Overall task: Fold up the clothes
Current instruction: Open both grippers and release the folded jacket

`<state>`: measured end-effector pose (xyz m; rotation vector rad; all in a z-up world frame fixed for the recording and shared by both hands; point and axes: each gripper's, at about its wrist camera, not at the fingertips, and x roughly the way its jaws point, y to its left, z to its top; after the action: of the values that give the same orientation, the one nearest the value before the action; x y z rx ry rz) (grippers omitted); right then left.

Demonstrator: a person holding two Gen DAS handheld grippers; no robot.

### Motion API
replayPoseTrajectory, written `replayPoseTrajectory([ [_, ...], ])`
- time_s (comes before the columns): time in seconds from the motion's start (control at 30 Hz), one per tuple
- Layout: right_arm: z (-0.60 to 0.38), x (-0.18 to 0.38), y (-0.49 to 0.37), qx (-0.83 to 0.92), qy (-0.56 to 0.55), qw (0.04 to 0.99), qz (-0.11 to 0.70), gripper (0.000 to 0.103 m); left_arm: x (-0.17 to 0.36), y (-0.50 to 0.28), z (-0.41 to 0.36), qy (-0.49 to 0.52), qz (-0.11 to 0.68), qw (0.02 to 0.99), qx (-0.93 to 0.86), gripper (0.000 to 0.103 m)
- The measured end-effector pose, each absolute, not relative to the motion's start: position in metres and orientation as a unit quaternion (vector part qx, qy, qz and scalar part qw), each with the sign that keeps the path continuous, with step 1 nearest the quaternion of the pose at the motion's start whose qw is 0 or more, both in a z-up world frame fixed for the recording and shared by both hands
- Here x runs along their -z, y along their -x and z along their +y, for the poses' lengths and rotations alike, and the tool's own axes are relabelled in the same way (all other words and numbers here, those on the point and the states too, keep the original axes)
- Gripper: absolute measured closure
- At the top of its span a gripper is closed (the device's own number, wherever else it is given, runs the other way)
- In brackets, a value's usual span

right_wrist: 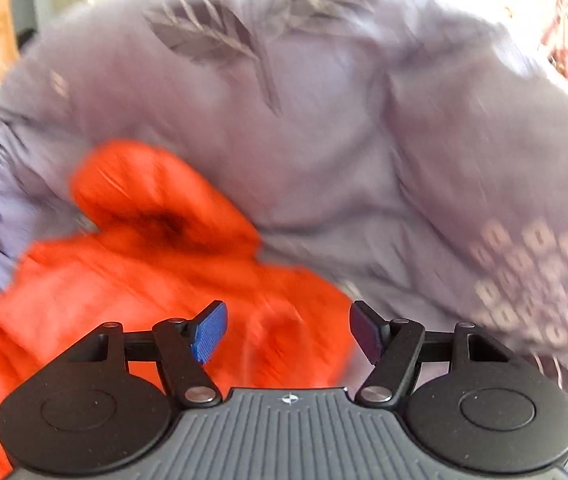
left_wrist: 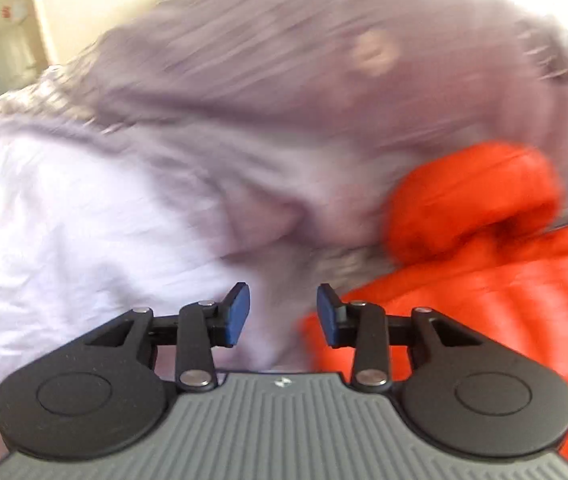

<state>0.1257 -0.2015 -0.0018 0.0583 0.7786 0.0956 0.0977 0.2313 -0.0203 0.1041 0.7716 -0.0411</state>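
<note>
Left wrist view: the left gripper (left_wrist: 283, 314) hangs with its jaws partly apart and nothing between the blue pads (left_wrist: 239, 312); below and beyond it lie an orange garment (left_wrist: 484, 240) to the right and a pale lilac bed sheet (left_wrist: 83, 220) to the left and far side. Right wrist view: the right gripper (right_wrist: 286, 332) stands wider open, also empty, directly above the orange garment (right_wrist: 143, 264), whose rounded lobe, probably a hood or sleeve end, rises at the far left. A tip of the left gripper shows at the left edge.

Step in hand, as judged: both grippers appear freed from the cloth and ready for a fresh grasp. To fold well, each should take a single edge layer at matching points, pinch fully before lifting, and carry the edge across evenly.

Materials: the orange garment looks ribbed or quilted, soft and puffy. The sheet is thin, creased cotton-like fabric printed with grey leaves (right_wrist: 207, 36) and small pale squares (right_wrist: 540, 264). Motion blur hides finer detail.
</note>
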Motion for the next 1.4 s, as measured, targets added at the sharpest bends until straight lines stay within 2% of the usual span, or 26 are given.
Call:
replayPoseTrajectory([
  [0.07,-0.184,-0.002,-0.129,-0.092,-0.048,0.921,0.375,0.035,0.019,-0.088,0.208,-0.043,0.377,0.923,0.061,0.047],
  [0.1,-0.178,0.000,-0.130,-0.098,-0.050,0.921,0.373,0.035,0.028,-0.084,0.195,-0.055,0.382,0.919,0.076,0.045],
  [0.2,-0.170,0.011,-0.129,-0.082,-0.038,0.920,0.381,0.035,0.070,-0.076,0.166,-0.120,0.423,0.896,0.056,0.044],
  [0.3,-0.168,0.037,-0.125,-0.120,-0.037,0.895,0.428,0.035,0.117,-0.071,0.168,-0.165,0.483,0.860,0.006,0.043],
  [0.4,-0.179,0.067,-0.118,-0.101,-0.001,0.887,0.450,0.036,0.131,-0.062,0.182,-0.152,0.504,0.850,-0.010,0.042],
  [0.47,-0.200,0.078,-0.115,-0.083,-0.047,0.884,0.458,0.036,0.121,-0.059,0.183,-0.141,0.500,0.854,-0.006,0.041],
  [0.5,-0.209,0.077,-0.114,-0.073,-0.078,0.880,0.463,0.041,0.116,-0.058,0.182,-0.141,0.497,0.856,-0.005,0.041],
  [0.57,-0.213,0.061,-0.106,-0.076,-0.092,0.884,0.452,0.040,0.109,-0.051,0.182,-0.148,0.487,0.861,-0.002,0.041],
  [0.63,-0.211,0.057,-0.097,-0.063,-0.022,0.897,0.436,0.019,0.104,-0.049,0.188,-0.146,0.488,0.861,-0.002,0.041],
  [0.7,-0.211,0.070,-0.099,-0.003,0.059,0.882,0.468,0.019,0.095,-0.043,0.195,-0.132,0.486,0.864,0.003,0.041],
  [0.8,-0.231,0.057,-0.078,-0.017,0.002,0.879,0.476,0.021,0.070,-0.023,0.210,-0.120,0.465,0.877,0.025,0.041],
  [0.87,-0.235,0.032,-0.054,-0.031,-0.012,0.889,0.458,0.021,0.054,-0.011,0.217,-0.126,0.448,0.884,0.043,0.038],
  [0.93,-0.235,0.007,-0.029,-0.039,0.001,0.898,0.438,0.015,0.038,-0.001,0.223,-0.128,0.434,0.890,0.057,0.035],
  [1.17,-0.216,-0.047,0.001,-0.063,0.040,0.921,0.382,0.009,-0.001,0.014,0.222,-0.092,0.412,0.902,0.088,0.035],
  [1.4,-0.182,-0.050,0.055,-0.135,0.185,0.863,0.450,0.009,-0.016,0.071,0.231,-0.133,0.429,0.877,0.169,0.032],
])
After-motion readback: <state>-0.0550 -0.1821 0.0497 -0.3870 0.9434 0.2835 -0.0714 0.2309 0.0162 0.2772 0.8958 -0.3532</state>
